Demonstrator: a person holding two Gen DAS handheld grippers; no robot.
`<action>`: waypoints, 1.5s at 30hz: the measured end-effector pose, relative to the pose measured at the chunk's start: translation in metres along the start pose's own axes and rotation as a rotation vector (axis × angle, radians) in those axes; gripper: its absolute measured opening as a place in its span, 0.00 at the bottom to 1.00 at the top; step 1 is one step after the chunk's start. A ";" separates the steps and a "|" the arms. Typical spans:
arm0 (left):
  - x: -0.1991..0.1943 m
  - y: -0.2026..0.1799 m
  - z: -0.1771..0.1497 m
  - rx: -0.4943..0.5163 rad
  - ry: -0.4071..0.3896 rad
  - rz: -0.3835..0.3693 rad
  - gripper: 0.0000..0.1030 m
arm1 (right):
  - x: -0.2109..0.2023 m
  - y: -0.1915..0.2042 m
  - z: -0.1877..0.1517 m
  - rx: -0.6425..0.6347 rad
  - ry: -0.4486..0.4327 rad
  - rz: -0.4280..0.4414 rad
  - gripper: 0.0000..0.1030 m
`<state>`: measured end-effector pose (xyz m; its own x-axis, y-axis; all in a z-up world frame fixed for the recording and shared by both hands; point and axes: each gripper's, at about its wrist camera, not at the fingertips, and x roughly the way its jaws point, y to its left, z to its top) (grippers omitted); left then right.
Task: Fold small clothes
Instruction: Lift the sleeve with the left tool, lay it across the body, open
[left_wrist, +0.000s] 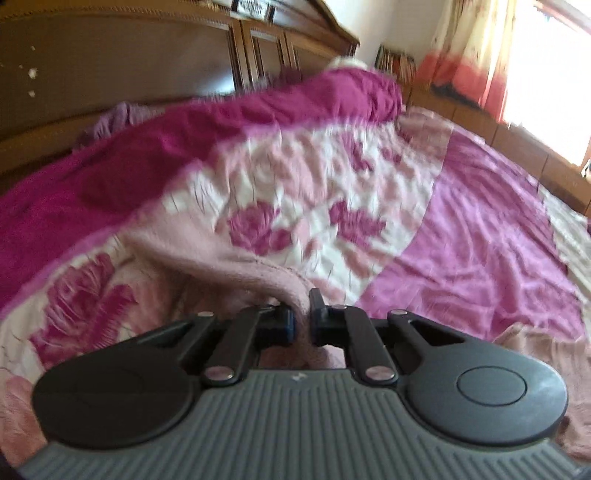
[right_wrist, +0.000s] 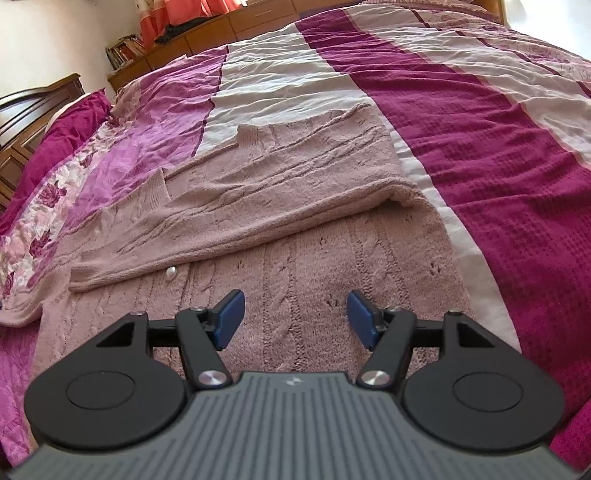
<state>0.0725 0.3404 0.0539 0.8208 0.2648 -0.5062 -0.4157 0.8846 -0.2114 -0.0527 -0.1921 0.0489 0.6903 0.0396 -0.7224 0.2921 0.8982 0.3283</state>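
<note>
One dusty-pink cable-knit cardigan (right_wrist: 295, 206) lies here, showing one pearly round button (right_wrist: 171, 273). One magenta, pink and white patterned bedspread (right_wrist: 480, 122) lies beneath. Two black handheld grippers work.

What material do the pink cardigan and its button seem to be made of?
Pink cardigan: soft knitted yarn, probably wool or acrylic; cable ribs and fuzzy matte surface show. Button: looks like glossy plastic or pearl imitation, because it shines pale; the exact material cannot be told.

Open right tongs (right_wrist: 295, 319) above pink knitted cardigan (right_wrist: 280, 206) on bedspread (right_wrist: 480, 147)
</note>
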 end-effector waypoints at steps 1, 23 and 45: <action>-0.008 -0.001 0.002 -0.007 -0.014 -0.010 0.09 | -0.001 0.000 0.000 0.000 -0.002 0.003 0.67; -0.110 -0.184 -0.001 0.148 -0.172 -0.358 0.08 | -0.009 -0.018 -0.002 0.058 -0.027 0.046 0.67; -0.080 -0.278 -0.132 0.367 0.119 -0.479 0.09 | -0.005 -0.038 -0.007 0.096 -0.029 0.068 0.67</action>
<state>0.0713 0.0224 0.0432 0.8250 -0.2208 -0.5201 0.1680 0.9747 -0.1474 -0.0717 -0.2237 0.0359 0.7288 0.0852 -0.6794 0.3052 0.8478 0.4337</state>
